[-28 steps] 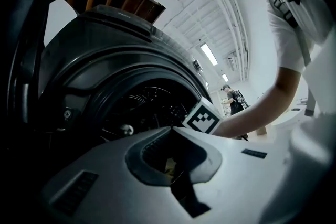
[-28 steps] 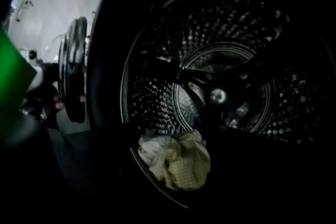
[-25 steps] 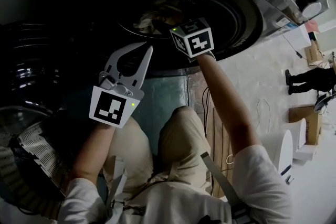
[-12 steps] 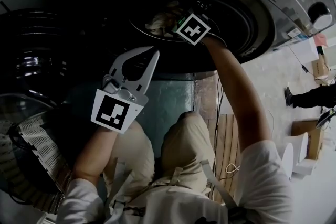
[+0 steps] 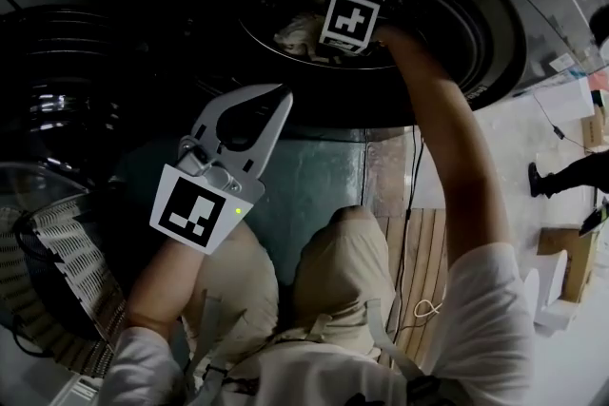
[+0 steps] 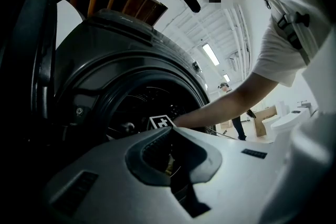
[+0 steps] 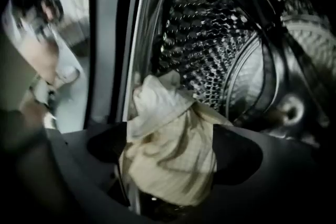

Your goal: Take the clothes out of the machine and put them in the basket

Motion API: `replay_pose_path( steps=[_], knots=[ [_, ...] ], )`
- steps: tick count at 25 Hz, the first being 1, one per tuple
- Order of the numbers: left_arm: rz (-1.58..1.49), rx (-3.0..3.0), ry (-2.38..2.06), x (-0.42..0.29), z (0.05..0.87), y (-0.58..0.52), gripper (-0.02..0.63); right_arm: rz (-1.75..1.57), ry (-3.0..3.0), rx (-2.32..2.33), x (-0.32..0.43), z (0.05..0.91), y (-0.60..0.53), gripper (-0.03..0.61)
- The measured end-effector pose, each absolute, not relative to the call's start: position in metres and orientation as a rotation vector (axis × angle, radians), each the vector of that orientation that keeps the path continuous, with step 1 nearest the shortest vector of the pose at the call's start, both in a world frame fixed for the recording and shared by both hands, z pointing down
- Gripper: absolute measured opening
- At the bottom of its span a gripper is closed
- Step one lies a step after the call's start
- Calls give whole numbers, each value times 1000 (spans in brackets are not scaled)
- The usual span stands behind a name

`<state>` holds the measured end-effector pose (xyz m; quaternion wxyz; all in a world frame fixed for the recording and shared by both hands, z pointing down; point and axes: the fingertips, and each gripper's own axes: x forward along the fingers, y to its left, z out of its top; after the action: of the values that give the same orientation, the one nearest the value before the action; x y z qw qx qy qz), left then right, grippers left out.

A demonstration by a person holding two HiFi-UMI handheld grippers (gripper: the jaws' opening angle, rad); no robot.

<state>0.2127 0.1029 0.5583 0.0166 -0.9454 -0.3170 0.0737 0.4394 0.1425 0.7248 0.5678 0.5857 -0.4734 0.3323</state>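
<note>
Step in hand: reaching for a piece of clothing inside the washing machine (image 5: pixel 495 52). The right gripper (image 7: pixel 170 162) pointed down into the drum (image 7: pixel 210 50). Its jaws stood wide apart and had just been opening. A cream cloth (image 7: pixel 157 107) sat bunched between them near the door rim. The pads did not look pressed on it, so I took it as not yet gripped.

Next move, as I judged it: sink a little, close on a thick fold, lift clear of the rim without snagging, then carry to the basket (image 5: pixel 67 271) low at the person's left.

The left gripper (image 5: pixel 279 100) hung outside the door, jaws together, nothing in them.
</note>
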Motion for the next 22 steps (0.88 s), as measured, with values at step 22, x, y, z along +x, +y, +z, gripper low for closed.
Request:
replay_pose_path(
  steps=[22],
  knots=[
    [273, -2853, -996, 210, 560, 104, 14, 1073, -1108, 1331, 470, 829, 140, 462]
  ],
)
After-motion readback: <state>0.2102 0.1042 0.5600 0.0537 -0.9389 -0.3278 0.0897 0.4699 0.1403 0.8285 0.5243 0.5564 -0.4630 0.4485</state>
